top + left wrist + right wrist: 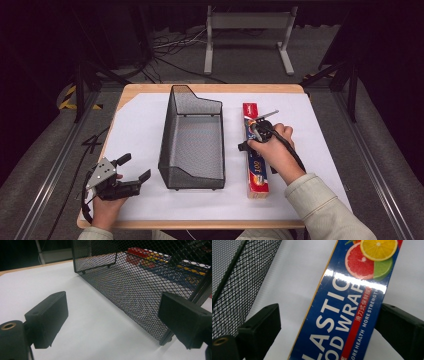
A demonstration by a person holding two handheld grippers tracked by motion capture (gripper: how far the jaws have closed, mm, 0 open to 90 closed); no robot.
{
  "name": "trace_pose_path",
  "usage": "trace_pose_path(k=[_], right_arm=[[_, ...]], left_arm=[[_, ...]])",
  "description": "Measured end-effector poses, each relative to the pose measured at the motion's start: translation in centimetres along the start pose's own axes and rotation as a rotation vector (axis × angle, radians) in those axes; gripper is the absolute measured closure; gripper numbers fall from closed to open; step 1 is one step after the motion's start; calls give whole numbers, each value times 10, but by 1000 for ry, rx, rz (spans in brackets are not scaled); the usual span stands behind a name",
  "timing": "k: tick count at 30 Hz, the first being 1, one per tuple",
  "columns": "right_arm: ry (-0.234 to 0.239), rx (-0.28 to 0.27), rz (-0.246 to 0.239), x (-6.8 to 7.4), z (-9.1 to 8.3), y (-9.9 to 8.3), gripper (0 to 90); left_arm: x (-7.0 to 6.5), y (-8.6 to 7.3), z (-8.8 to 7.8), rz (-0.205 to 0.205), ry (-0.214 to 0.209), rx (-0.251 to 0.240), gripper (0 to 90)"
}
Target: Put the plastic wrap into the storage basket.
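A long blue and red box of plastic food wrap [256, 176] lies flat on the white table cover, right of a black wire-mesh basket [167, 142]. My right gripper [252, 141] points down over the box's middle. In the right gripper view the box [347, 302] runs between the open jaws; the left jaw stands clear of it and the right jaw sits at its edge. My left gripper [135, 167] rests open near the table's front left corner with nothing between its jaws. It [112, 320] faces the basket's side wall [130, 290], and the box [150, 260] shows through the mesh.
The basket [234, 277] stands empty in the middle of the table, its taller end at the back. The white cover [135, 120] has bare room left of the basket and right of the box. A metal stand [247, 30] and cables lie on the floor behind.
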State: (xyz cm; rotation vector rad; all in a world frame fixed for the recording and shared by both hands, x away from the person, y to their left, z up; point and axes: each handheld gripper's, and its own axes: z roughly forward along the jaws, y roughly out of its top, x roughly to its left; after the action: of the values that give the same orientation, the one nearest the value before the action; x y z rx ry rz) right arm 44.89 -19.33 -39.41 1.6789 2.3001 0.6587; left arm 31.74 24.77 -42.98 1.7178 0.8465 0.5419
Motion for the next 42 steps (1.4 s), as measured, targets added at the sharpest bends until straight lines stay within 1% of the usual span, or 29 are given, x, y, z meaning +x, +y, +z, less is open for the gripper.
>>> trace_pose_path(k=[3,6,9,10,12,13,16,17,18,22,23,24,26,28,31,34,42], right_arm=[[-24,11,5,2,6,-1,55],[-36,25,-5,4,10,-2,47],[-39,39,2,3,14,-2,60],[-46,38,4,3,15,-3,60],[-55,54,-6,1,18,-3,66],[-57,58,-9,0,19,-3,85],[-42,88,-4,-1,20,-4,168],[-49,98,-6,-2,20,-4,180],[-43,101,0,-2,20,-5,187],[-58,113,37,0,19,-5,218],[-55,120,46,0,19,-5,223],[-48,129,72,-1,19,-5,230],[-30,137,94,-4,20,-5,231],[-26,131,108,-4,20,-5,238],[-37,132,130,-3,19,-6,250],[-42,137,132,-3,19,-5,262],[-89,150,178,2,16,-4,332]], left_arm=[[0,0,0,0,-3,-4,103],[0,0,0,0,-4,-4,103],[0,0,0,5,-6,-3,103],[0,0,0,2,-10,-3,102],[0,0,-1,2,-17,-4,101],[-1,0,-1,3,-18,-5,101],[-1,0,0,4,-20,-4,101],[-1,0,0,4,-20,-4,101],[-1,0,0,5,-19,-4,101],[-1,0,0,6,-20,-3,103],[-1,0,0,6,-20,-7,105],[-1,0,0,6,-21,-7,106],[-1,0,0,7,-22,-5,106],[-1,0,0,7,-21,-6,106],[-1,0,0,7,-22,-5,105],[-1,0,0,7,-20,-6,105],[-1,0,0,7,-17,-7,104]])
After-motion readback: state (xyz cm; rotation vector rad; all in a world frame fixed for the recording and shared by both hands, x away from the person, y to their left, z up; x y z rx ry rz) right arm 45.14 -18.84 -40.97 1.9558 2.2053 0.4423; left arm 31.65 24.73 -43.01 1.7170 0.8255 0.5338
